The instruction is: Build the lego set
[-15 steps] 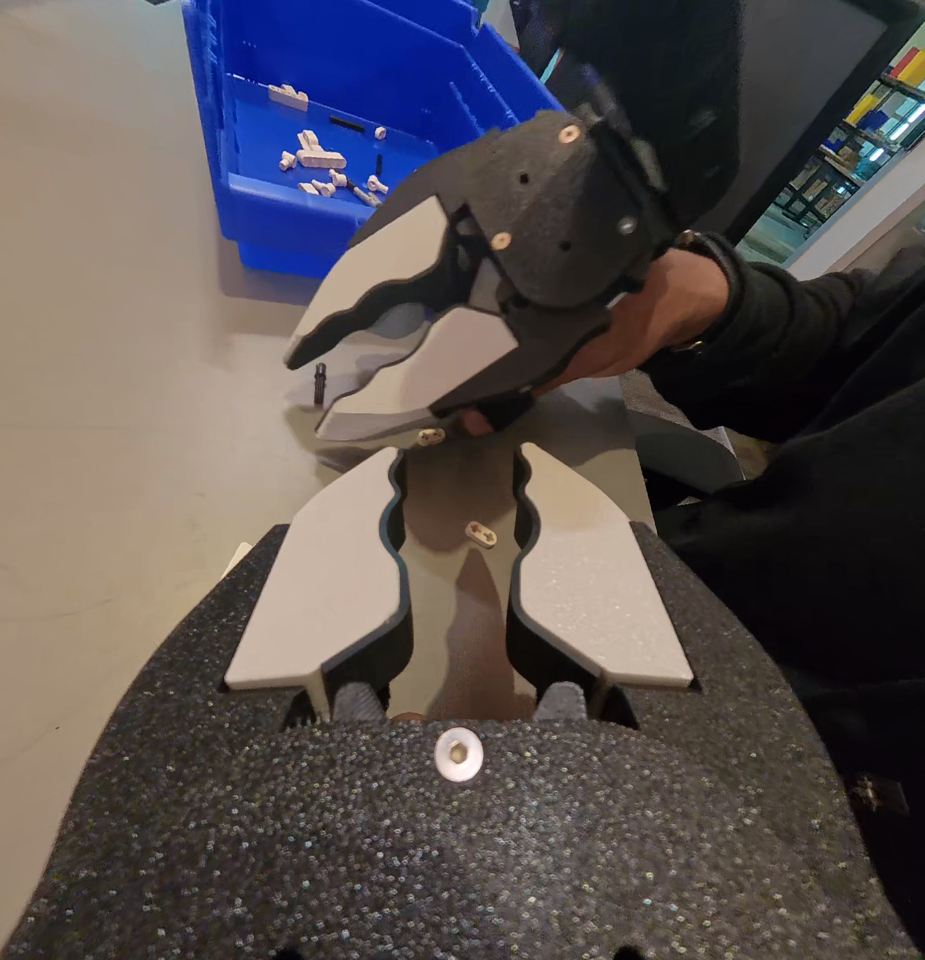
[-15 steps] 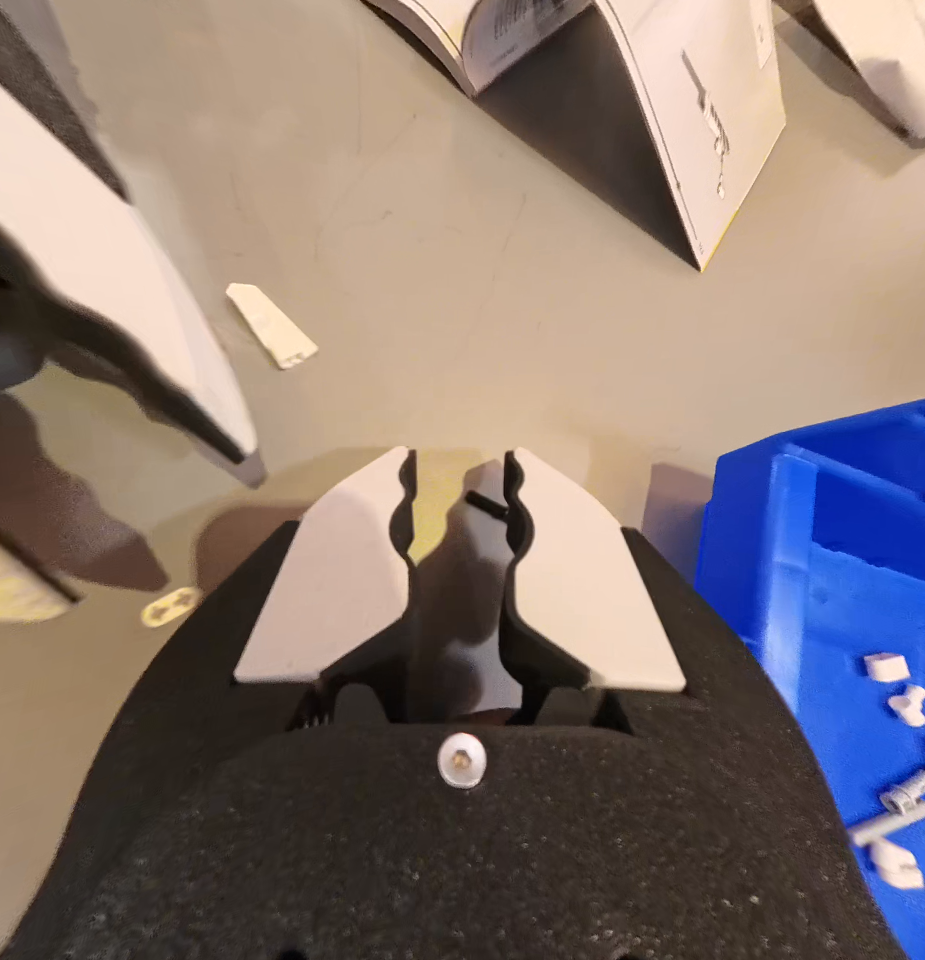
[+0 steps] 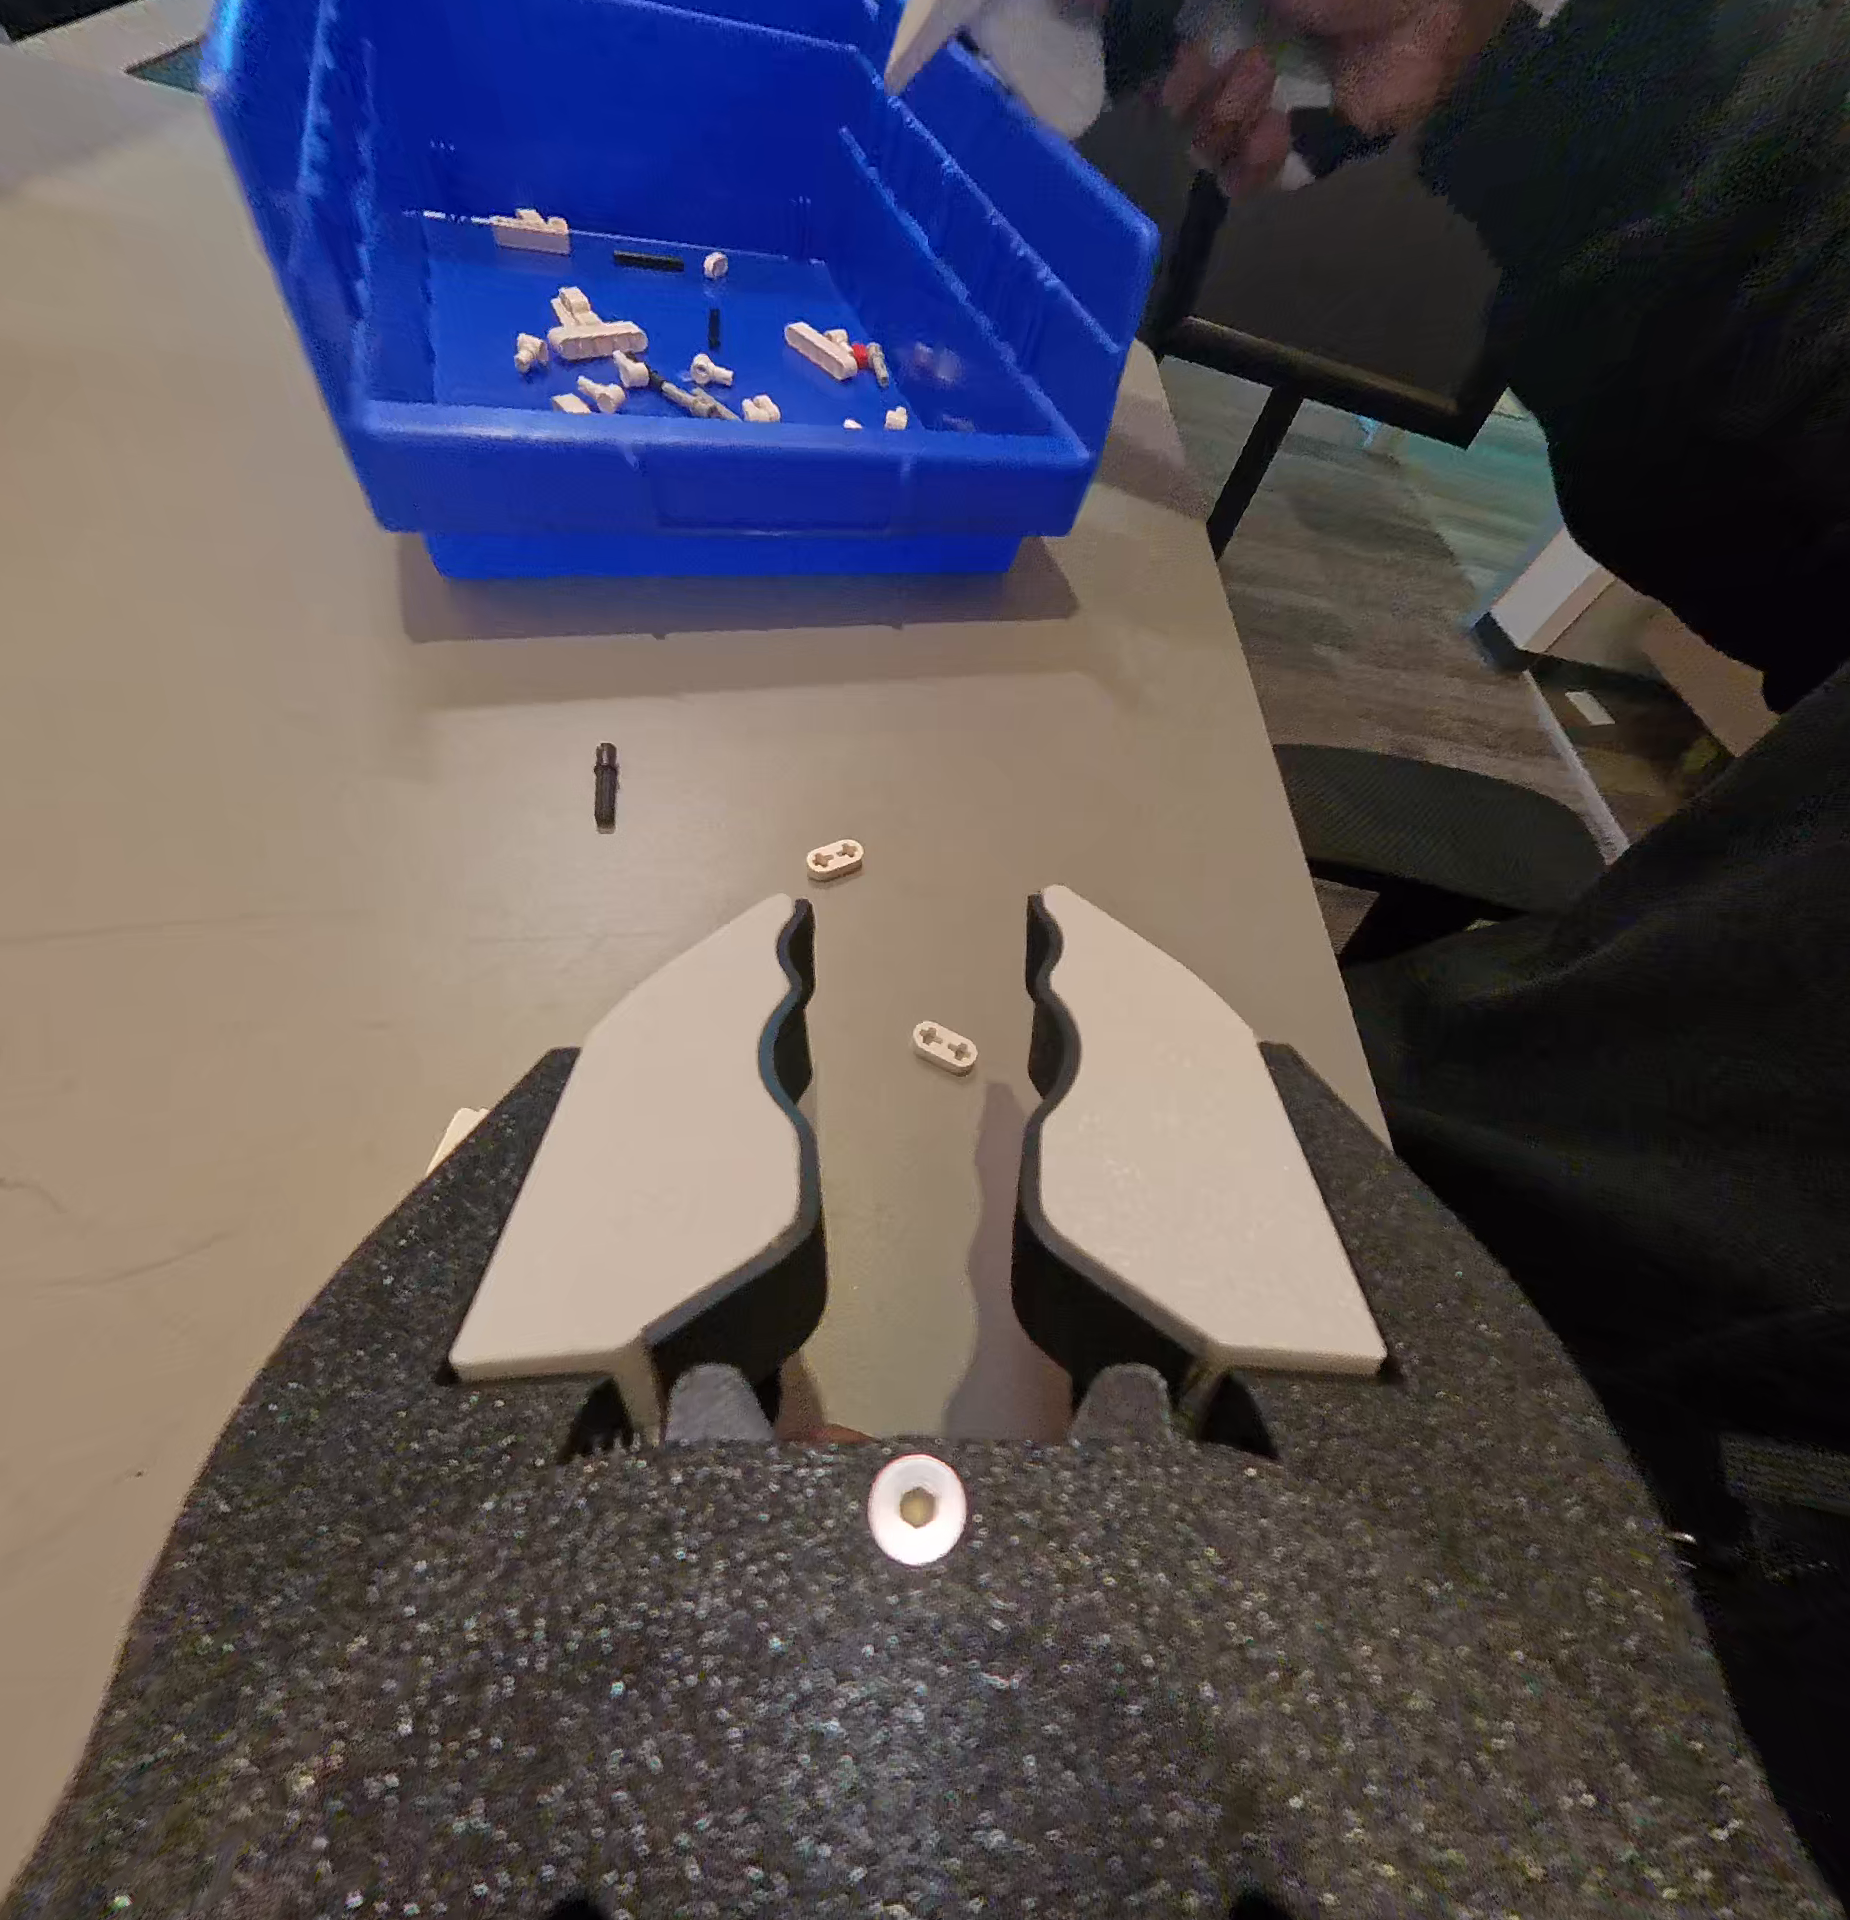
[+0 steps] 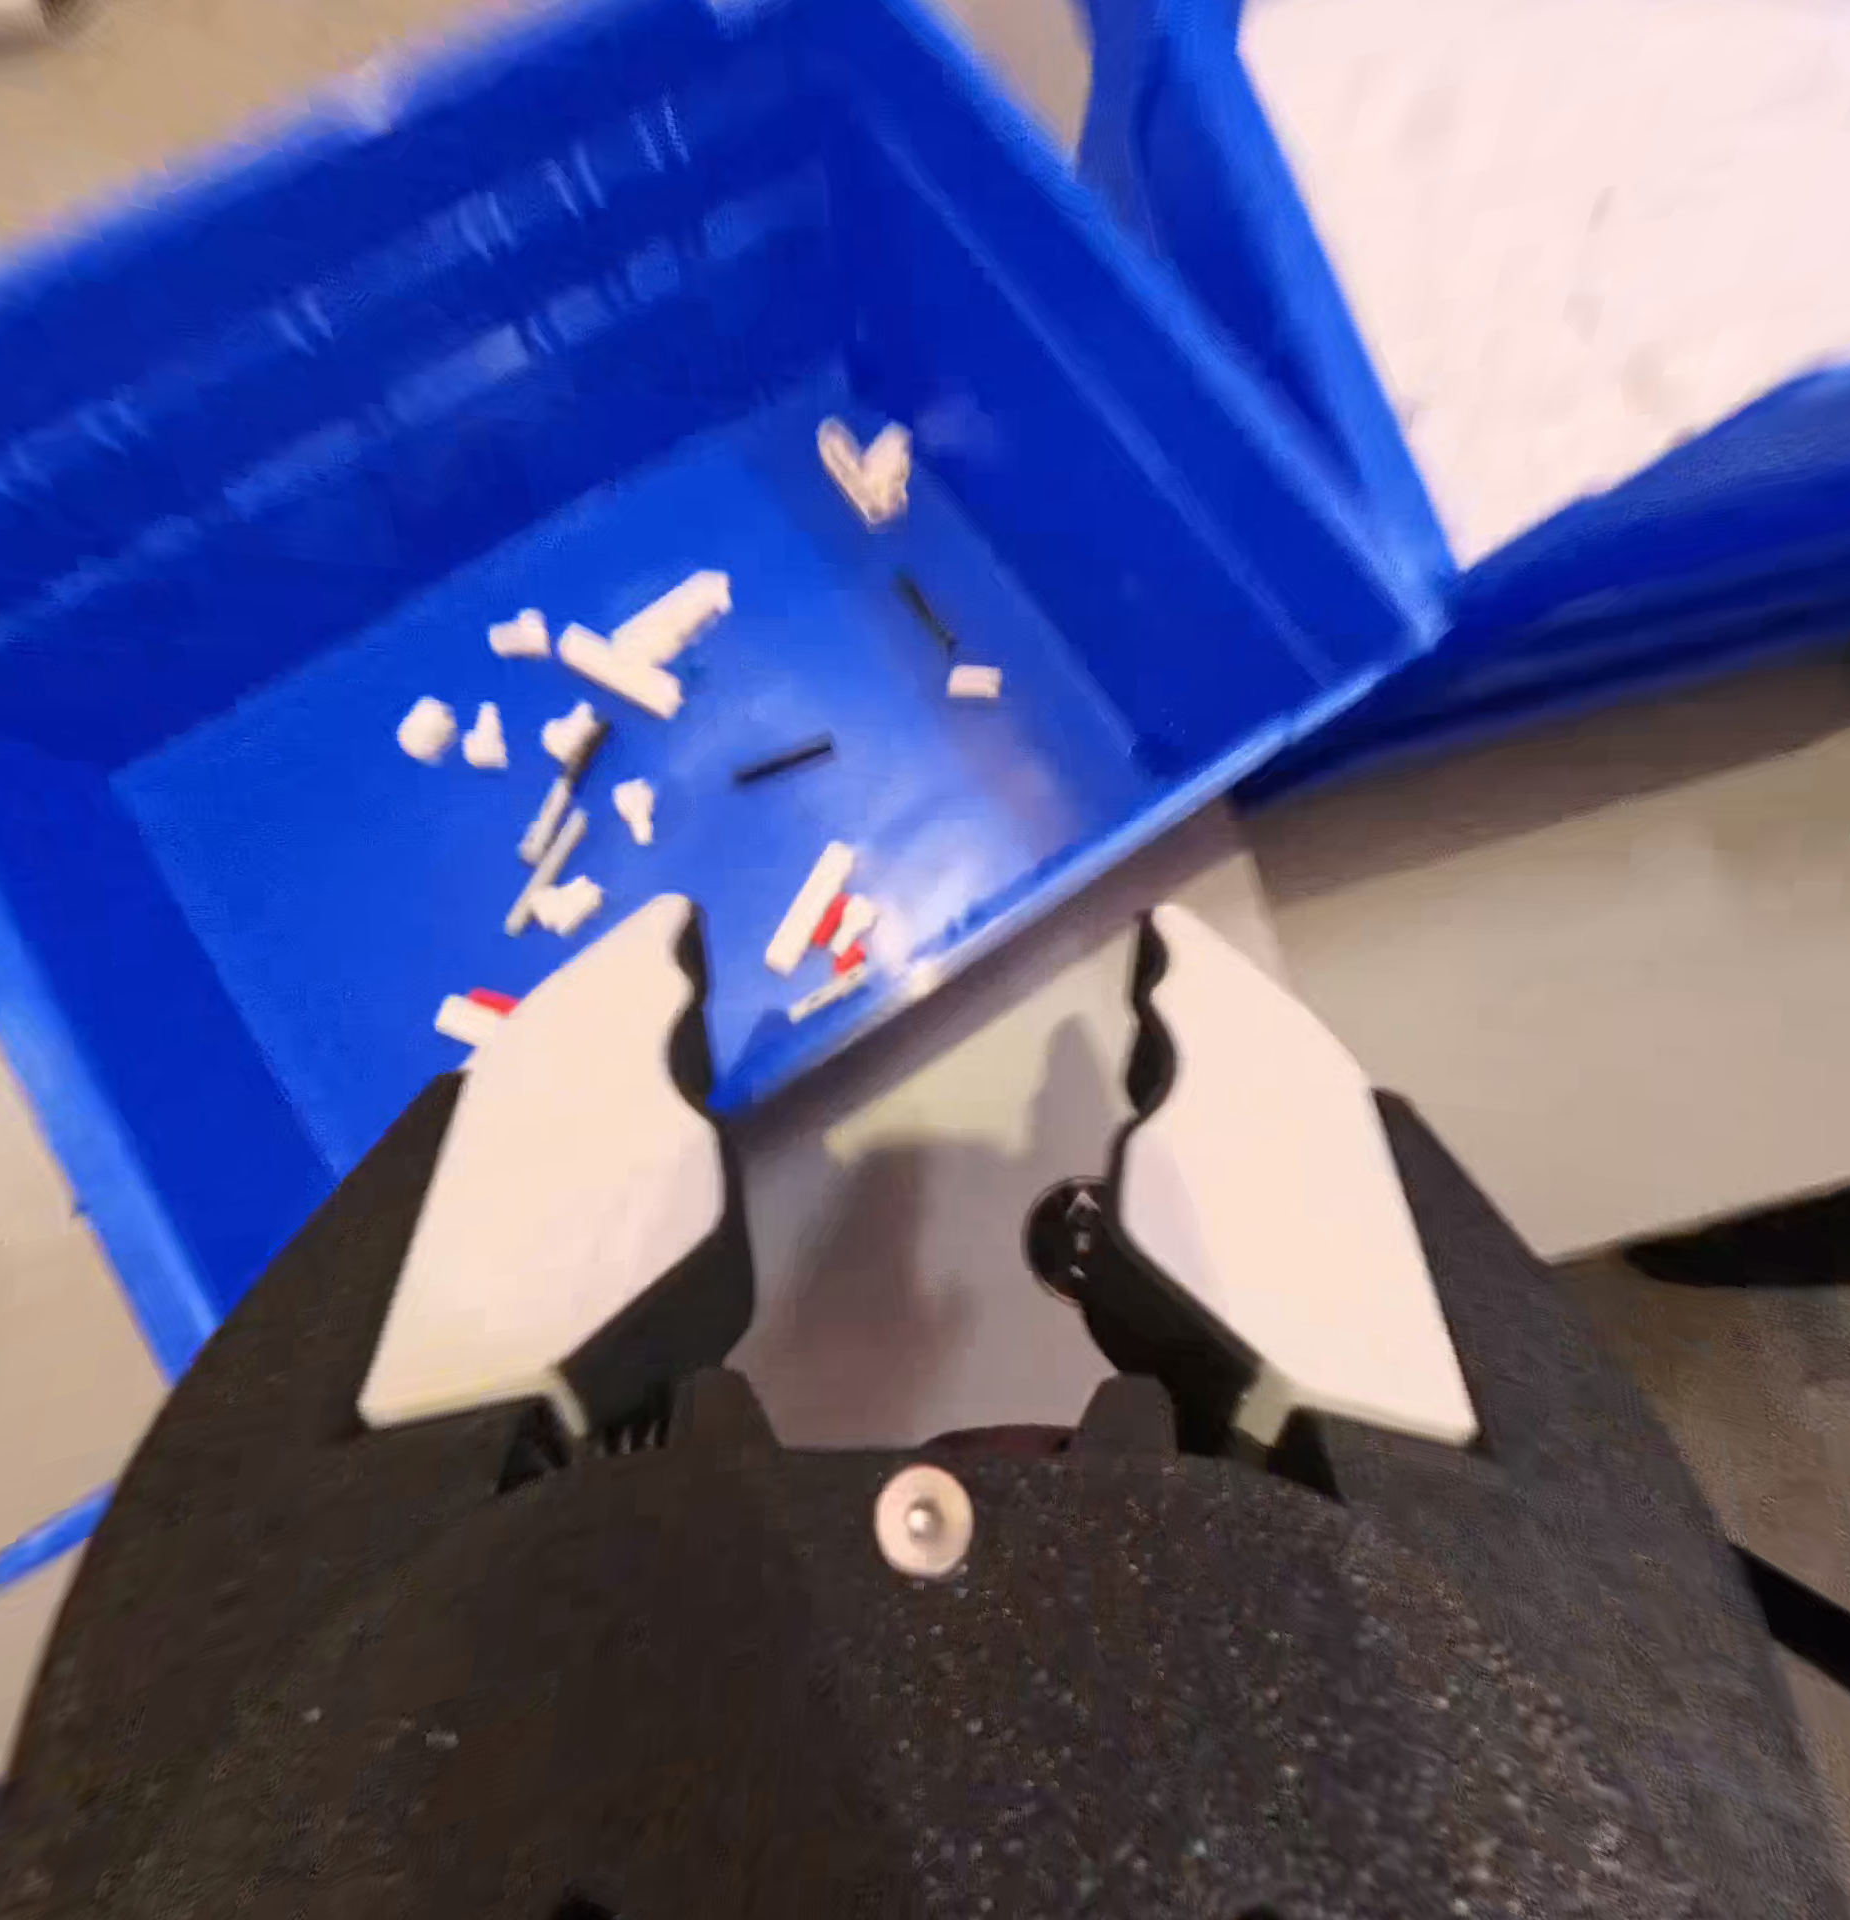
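Where legible — plain blue bin (image 3: 713, 488), unlabelled

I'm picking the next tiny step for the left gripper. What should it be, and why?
Probably lower the left gripper and close: its fingers stand apart, and a small cream link lies flat on the table between them, touching neither.
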Motion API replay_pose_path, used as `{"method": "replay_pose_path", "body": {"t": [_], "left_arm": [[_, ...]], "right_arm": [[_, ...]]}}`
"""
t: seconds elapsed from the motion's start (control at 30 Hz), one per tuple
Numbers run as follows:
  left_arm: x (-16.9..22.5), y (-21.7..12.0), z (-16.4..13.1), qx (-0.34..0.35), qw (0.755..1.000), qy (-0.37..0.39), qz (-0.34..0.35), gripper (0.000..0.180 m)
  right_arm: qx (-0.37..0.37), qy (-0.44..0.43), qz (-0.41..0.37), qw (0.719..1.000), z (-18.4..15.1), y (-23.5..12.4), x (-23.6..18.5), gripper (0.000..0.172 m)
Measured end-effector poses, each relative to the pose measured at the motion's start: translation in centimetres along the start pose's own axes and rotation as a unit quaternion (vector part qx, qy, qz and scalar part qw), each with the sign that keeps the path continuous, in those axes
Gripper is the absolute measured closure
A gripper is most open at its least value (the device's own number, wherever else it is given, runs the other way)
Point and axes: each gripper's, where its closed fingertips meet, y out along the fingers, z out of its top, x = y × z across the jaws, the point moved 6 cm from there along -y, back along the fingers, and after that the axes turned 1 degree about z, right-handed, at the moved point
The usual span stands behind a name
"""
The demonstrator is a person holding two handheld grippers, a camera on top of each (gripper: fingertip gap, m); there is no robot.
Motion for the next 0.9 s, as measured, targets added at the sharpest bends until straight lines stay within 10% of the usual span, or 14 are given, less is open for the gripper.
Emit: {"method": "replay_pose_path", "body": {"t": [0.1,0.63,0.77,0.9], "left_arm": [[0.1,-0.1,0.0,0.004,1.0,0.007,0.01,0.141],[0.0,-0.3,0.1,0.01,1.0,-0.004,-0.005,0.142],[0.3,-0.6,0.3,0.028,1.0,0.014,-0.001,0.142],[-0.1,-0.5,0.2,0.023,0.999,0.007,0.022,0.143]], "right_arm": [[0.012,0.02,0.092,0.996,-0.5,0.7,-0.8,0.133],[0.006,-0.214,0.056,0.975,10.7,9.0,-5.1,0.149],[0.095,-0.35,0.05,0.931,13.0,5.6,-9.2,0.148],[0.13,-0.5,0.197,0.833,7.4,0.5,-18.7,0.148]]}}
